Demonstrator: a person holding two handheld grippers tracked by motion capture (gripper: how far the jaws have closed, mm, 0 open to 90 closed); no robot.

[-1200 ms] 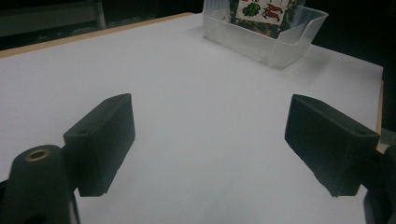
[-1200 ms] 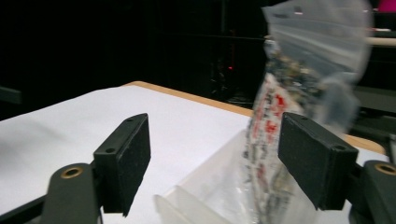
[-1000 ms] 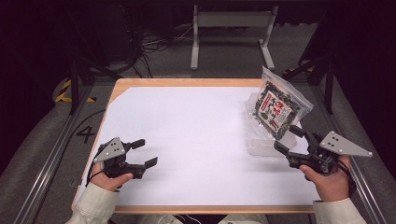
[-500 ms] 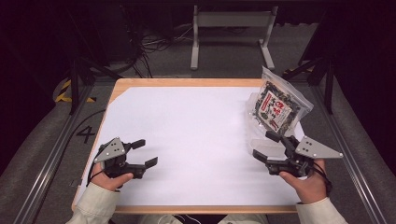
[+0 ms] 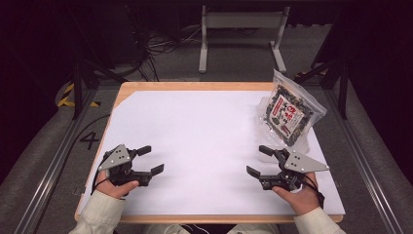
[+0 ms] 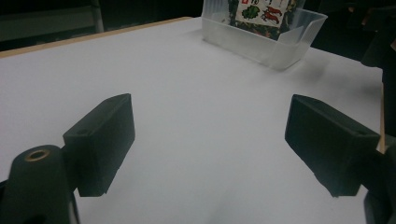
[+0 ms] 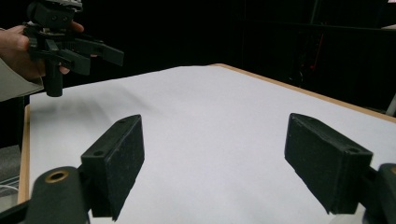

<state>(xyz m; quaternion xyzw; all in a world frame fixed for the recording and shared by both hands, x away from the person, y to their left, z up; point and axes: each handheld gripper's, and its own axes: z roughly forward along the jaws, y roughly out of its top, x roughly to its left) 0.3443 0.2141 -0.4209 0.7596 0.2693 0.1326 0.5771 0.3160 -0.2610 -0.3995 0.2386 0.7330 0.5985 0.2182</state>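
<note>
A clear zip bag (image 5: 288, 113) of dark printed snack packets with a red-and-white label stands propped in a shallow clear plastic tray (image 5: 298, 141) at the far right of the table, bag leaning up and back, its top edge past the tray wall. In the left gripper view the tray (image 6: 275, 41) sits at the top of the frame, translucent, with the bag's (image 6: 259, 11) lower part showing inside it, well apart from that gripper's jaws. The table (image 5: 199, 131) is covered by a white sheet with a wooden rim showing along the far and left edges. The right gripper (image 5: 257, 161) is held in the person's right hand (image 5: 299, 195) near the front right of the table, jaws spread wide and empty, pointing left toward the table's middle; the tray is near it, behind and to its right, not touching. The left gripper (image 5: 151, 159) is in the left hand (image 5: 117, 185) at front left, jaws also wide apart with nothing between them, pointing right. The two grippers are well apart, facing each other across bare white sheet. The right gripper view shows its own pads (image 7: 116, 163) over white sheet, with the left gripper (image 7: 100, 56) farther off at upper left, held above the table edge. Light sleeves (image 5: 97, 219) enter from the bottom. Dark floor, cables and a metal stand (image 5: 242, 29) lie beyond the table.
</note>
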